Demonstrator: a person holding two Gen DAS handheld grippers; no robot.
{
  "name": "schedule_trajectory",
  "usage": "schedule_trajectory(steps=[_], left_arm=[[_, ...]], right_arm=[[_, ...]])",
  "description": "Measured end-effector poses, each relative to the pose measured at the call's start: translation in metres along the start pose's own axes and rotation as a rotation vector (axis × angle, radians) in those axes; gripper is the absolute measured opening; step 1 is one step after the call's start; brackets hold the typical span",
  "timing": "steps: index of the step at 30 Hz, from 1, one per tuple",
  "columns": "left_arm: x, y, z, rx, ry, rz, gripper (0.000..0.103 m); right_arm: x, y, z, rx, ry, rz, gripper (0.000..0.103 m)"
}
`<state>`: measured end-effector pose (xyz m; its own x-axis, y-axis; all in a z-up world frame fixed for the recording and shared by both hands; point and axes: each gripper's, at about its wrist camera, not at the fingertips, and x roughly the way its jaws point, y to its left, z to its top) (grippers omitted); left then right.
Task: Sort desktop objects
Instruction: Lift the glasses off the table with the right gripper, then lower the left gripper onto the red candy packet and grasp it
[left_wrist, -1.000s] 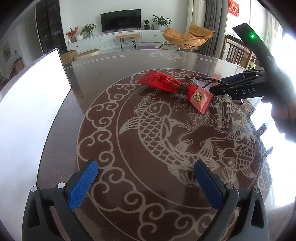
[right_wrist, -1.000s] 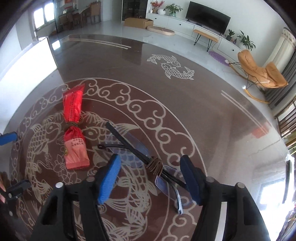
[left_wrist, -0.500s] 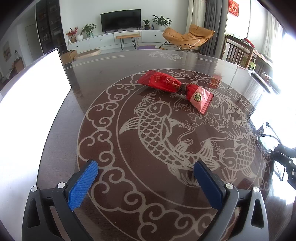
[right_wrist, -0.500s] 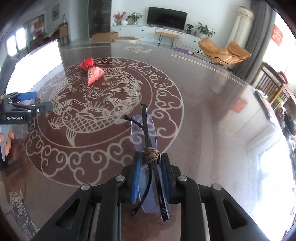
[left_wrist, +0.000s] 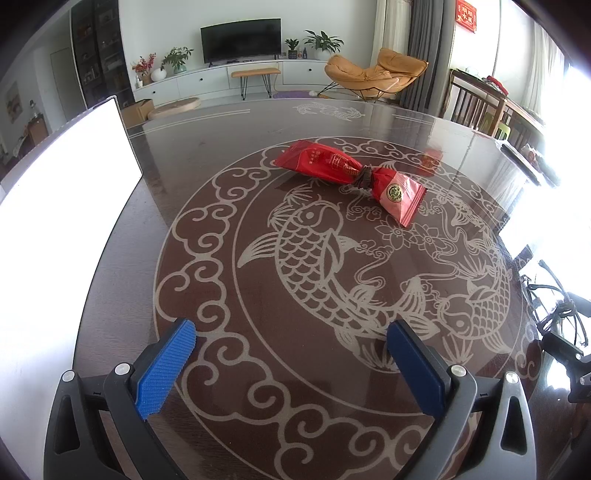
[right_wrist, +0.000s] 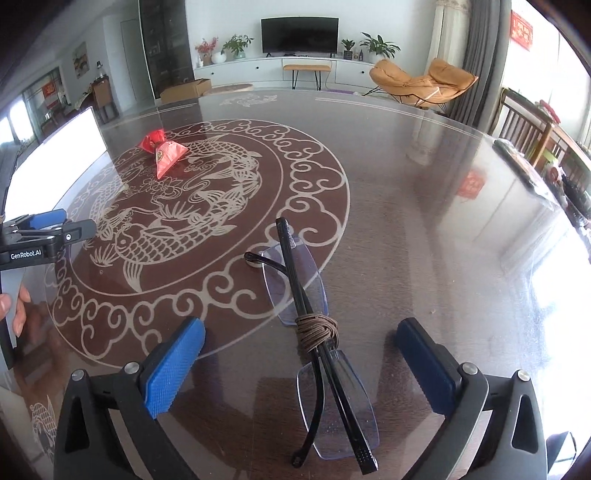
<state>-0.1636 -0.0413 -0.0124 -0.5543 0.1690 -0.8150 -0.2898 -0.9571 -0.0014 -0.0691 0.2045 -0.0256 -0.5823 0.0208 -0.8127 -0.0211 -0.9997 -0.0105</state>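
My right gripper (right_wrist: 301, 369), fingers wide apart and holding nothing, straddles the folded glasses (right_wrist: 319, 338) lying lengthwise on the desk (right_wrist: 424, 221), while my equally spread, empty left gripper (left_wrist: 291, 363) faces the distant red packet (left_wrist: 351, 177).

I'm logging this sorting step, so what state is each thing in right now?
Left claw: open, empty, above the table.
Right claw: open, glasses between its fingers, not gripped.
Glasses: folded, cord-tied, lying on the table.
Red packet: cord-tied at the middle, lying flat.
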Motion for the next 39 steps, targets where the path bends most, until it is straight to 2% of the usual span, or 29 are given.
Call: schedule_trajectory(steps=[17, 18, 21, 22, 25, 26, 29, 32, 34, 37, 39], left_arm=[[-0.001, -0.001, 0.001, 0.004, 0.001, 0.005, 0.103], [0.001, -0.002, 0.002, -0.006, 0.009, 0.007, 0.103], [0.008, -0.004, 0.016, -0.035, 0.105, 0.013, 0.103], [0.01, -0.004, 0.024, -0.071, 0.126, -0.012, 0.103], [0.01, -0.001, 0.05, -0.254, 0.108, -0.199, 0.103], [0.011, -0.002, 0.061, -0.301, 0.091, -0.214, 0.103], [0.019, -0.009, 0.093, -0.381, 0.045, -0.172, 0.103], [0.036, -0.02, 0.114, -0.419, 0.013, -0.082, 0.103], [0.051, -0.028, 0.119, -0.418, 0.029, -0.03, 0.103], [0.073, -0.035, 0.111, -0.4, 0.08, 0.088, 0.103], [0.074, -0.032, 0.106, -0.359, 0.055, 0.184, 0.103]], right_arm=[[0.0, -0.002, 0.0, 0.002, 0.001, -0.002, 0.103], [0.0, -0.002, 0.0, 0.002, 0.0, -0.002, 0.103], [0.0, -0.002, 0.0, 0.001, 0.0, -0.003, 0.103], [0.0, -0.002, 0.0, 0.002, 0.0, -0.003, 0.103], [0.0, -0.002, 0.0, 0.002, 0.0, -0.003, 0.103], [0.0, -0.002, 0.0, 0.002, 0.001, -0.003, 0.103], [0.0, -0.002, 0.0, 0.002, 0.001, -0.003, 0.103], [0.0, -0.002, 0.0, 0.002, 0.001, -0.003, 0.103], [0.0, -0.002, 0.0, 0.002, 0.001, -0.003, 0.103], [0.001, -0.002, 0.0, 0.002, 0.001, -0.003, 0.103], [0.001, -0.002, 0.0, 0.002, 0.0, -0.003, 0.103]])
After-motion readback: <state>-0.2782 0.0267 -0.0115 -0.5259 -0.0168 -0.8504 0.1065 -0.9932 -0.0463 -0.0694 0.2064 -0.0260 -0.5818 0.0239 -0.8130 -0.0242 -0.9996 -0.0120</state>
